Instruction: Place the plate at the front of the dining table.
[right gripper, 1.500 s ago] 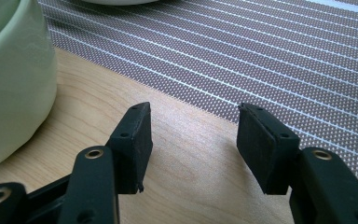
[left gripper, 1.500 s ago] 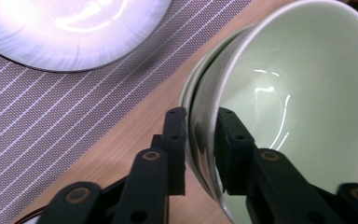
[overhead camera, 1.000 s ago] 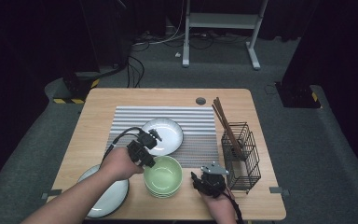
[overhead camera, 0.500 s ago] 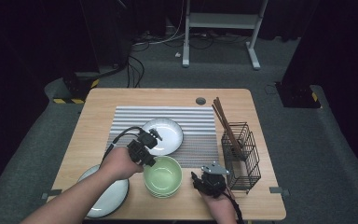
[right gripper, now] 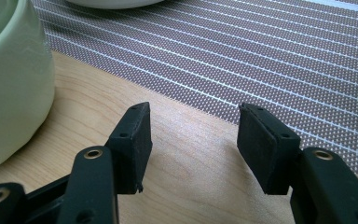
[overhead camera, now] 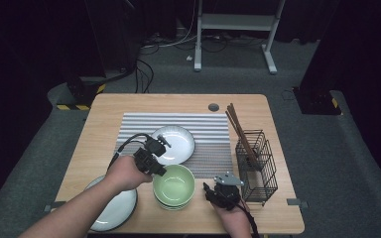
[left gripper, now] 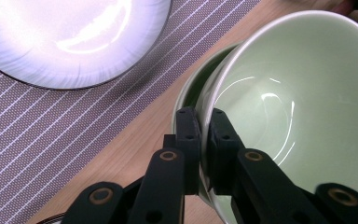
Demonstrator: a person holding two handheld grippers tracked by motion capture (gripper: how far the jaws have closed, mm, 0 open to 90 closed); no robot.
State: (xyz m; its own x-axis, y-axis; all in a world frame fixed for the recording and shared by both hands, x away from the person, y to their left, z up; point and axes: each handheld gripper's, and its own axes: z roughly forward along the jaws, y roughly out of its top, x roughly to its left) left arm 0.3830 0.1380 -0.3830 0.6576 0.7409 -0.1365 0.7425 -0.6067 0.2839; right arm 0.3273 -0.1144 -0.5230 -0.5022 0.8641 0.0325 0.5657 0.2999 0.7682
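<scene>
Wooden desk (overhead camera: 104,111): my left hand-held gripper (left gripper: 204,135) pinches the top pale green ceramic bowl (left gripper: 298,107) rim to unstack it, right hand-held gripper (right gripper: 191,140) open, idle.

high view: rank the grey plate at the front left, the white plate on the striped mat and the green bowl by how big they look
1. grey plate, though the forearm hides part of it
2. white plate
3. green bowl, close to the white plate in size

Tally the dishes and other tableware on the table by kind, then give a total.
Green bowls: 2, stacked, top bowl pinched at the rim by the left gripper, lower bowl beneath it.
White plates: 2, one plate on the striped mat, one plate near the table's front left.
Wire baskets: 1, the basket.
Chopstick bundles: 1, the chopsticks.
Total: 6.
</scene>
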